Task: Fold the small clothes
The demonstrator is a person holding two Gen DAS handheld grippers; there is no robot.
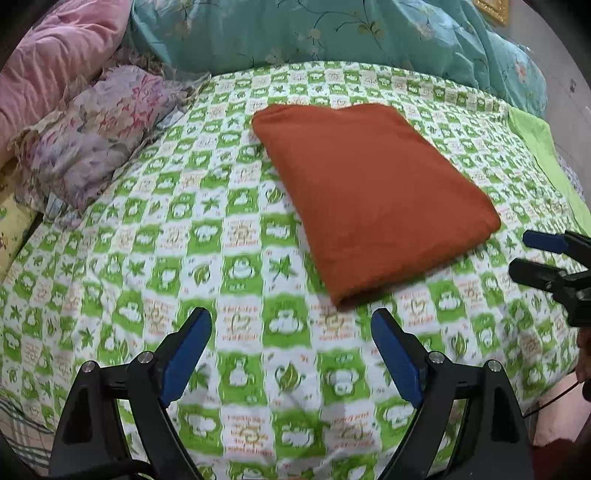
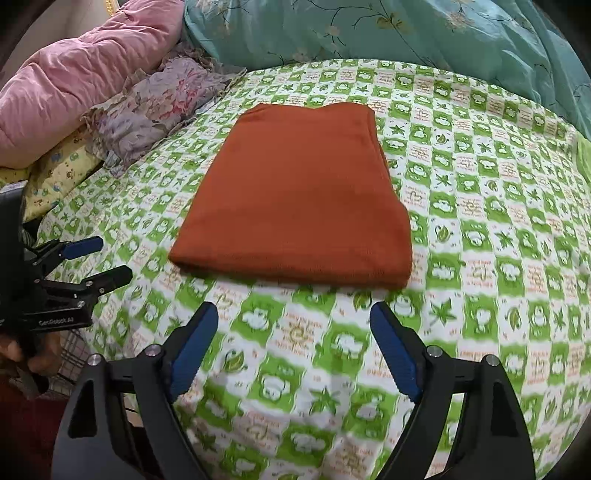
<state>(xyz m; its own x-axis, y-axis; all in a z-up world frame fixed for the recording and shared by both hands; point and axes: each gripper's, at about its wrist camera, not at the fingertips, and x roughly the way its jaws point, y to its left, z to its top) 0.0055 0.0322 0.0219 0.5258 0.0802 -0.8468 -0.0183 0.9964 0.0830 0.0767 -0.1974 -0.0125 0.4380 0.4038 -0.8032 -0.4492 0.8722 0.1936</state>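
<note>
A rust-orange garment (image 1: 373, 195) lies folded into a flat rectangle on the green-and-white checked bed sheet (image 1: 155, 258). It also shows in the right wrist view (image 2: 299, 195). My left gripper (image 1: 291, 325) is open and empty, hovering over the sheet just short of the garment's near corner. My right gripper (image 2: 293, 319) is open and empty, just short of the garment's near folded edge. The right gripper shows at the right edge of the left wrist view (image 1: 532, 254), and the left gripper at the left edge of the right wrist view (image 2: 110, 258), both with jaws apart.
A pink quilt (image 2: 81, 74) and a floral purple pillow (image 2: 159, 107) lie at the far left. A teal floral duvet (image 2: 406, 33) runs along the back. A yellow patterned cloth (image 2: 62, 173) lies by the left edge. A light green cloth (image 1: 543, 155) lies at the sheet's right edge.
</note>
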